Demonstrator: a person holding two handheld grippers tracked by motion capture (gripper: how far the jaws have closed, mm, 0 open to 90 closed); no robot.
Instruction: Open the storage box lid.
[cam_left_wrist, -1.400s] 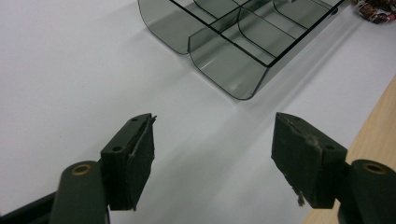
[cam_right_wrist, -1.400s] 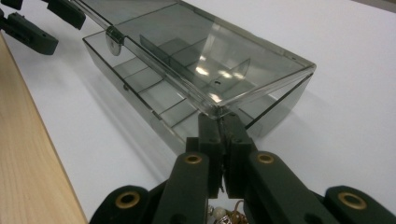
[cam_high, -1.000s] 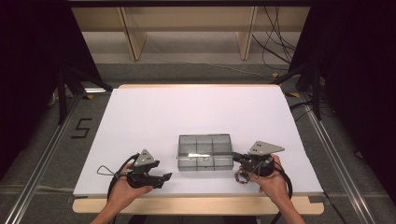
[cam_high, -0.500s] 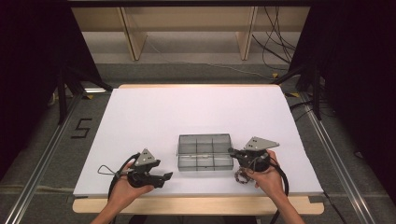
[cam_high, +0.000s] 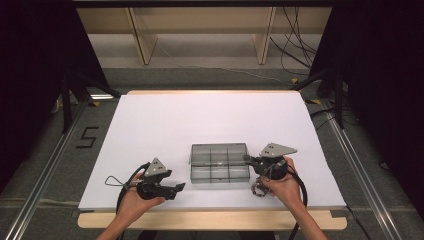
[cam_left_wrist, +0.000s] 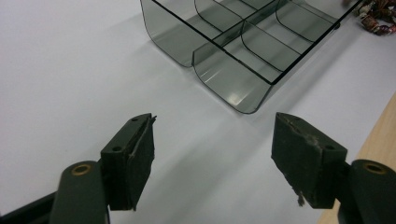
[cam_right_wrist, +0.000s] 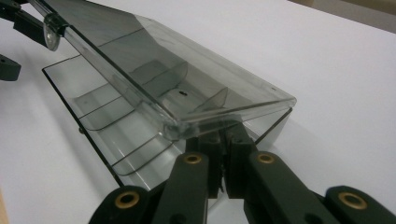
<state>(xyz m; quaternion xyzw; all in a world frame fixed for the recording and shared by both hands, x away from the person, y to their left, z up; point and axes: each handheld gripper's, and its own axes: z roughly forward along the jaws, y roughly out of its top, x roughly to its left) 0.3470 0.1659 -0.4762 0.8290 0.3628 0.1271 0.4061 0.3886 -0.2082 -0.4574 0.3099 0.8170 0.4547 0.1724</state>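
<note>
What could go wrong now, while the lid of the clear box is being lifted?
The right gripper pinches only the lid's thin edge, so it may slip and drop shut. The left gripper is open and off the box, so the light box may slide or tip. The beaded item beside it could be knocked.

The high view looks forward and down from above the person's side, taking in the whole white surface (cam_high: 210, 125) from well back. The left gripper view rides low, looking along its fingers (cam_left_wrist: 133, 163) across the surface toward the near corner of the smoky compartment box (cam_left_wrist: 243, 42). The right gripper view sits very close under the box's lifted lid (cam_right_wrist: 177, 88). All three views share the box.
</note>
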